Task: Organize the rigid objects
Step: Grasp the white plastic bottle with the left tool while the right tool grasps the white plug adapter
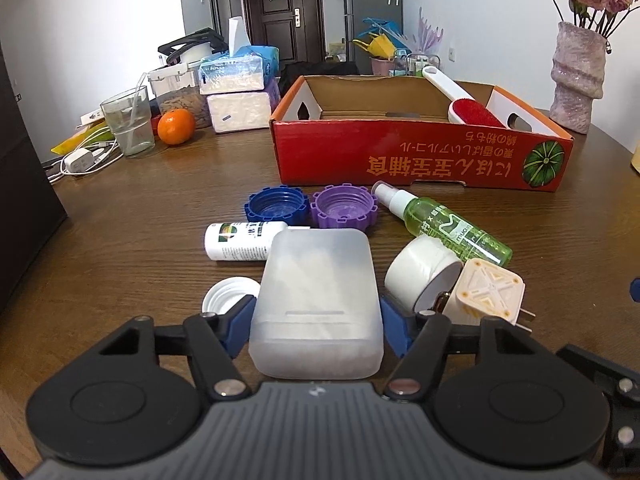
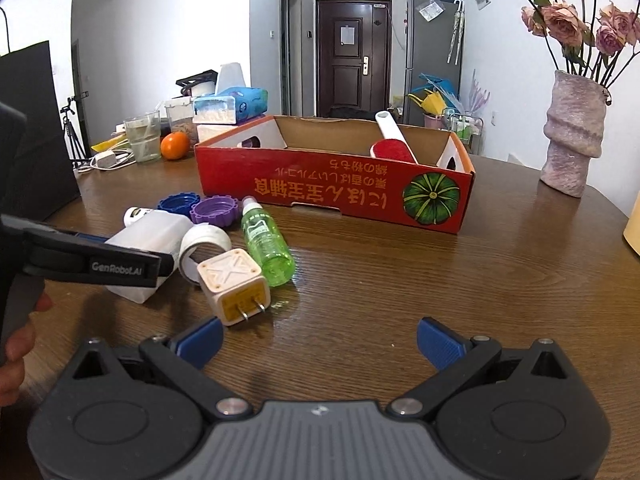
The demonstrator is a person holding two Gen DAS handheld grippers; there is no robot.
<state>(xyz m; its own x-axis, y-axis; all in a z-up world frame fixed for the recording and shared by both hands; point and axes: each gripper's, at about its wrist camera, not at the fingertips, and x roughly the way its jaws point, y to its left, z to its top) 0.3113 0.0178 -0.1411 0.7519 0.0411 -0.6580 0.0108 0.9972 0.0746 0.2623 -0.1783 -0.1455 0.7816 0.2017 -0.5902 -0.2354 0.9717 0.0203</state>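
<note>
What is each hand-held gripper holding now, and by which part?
The left hand-held gripper grips the frosted translucent plastic box by its two long sides, near the lidded end. The right hand-held gripper holds nothing.

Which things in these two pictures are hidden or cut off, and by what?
- White cap, left wrist view: partly behind the left gripper's finger and the translucent case.
- White bottle: its end behind that case.
- Carton floor, right wrist view: hidden by its front wall.
- Yellow object: cut off at the right edge.

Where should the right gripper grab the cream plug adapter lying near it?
Grip the cube body of the plug adapter across its flat side faces, coming from above; its prongs point toward the right gripper, and the tape roll crowds its far side.
</note>
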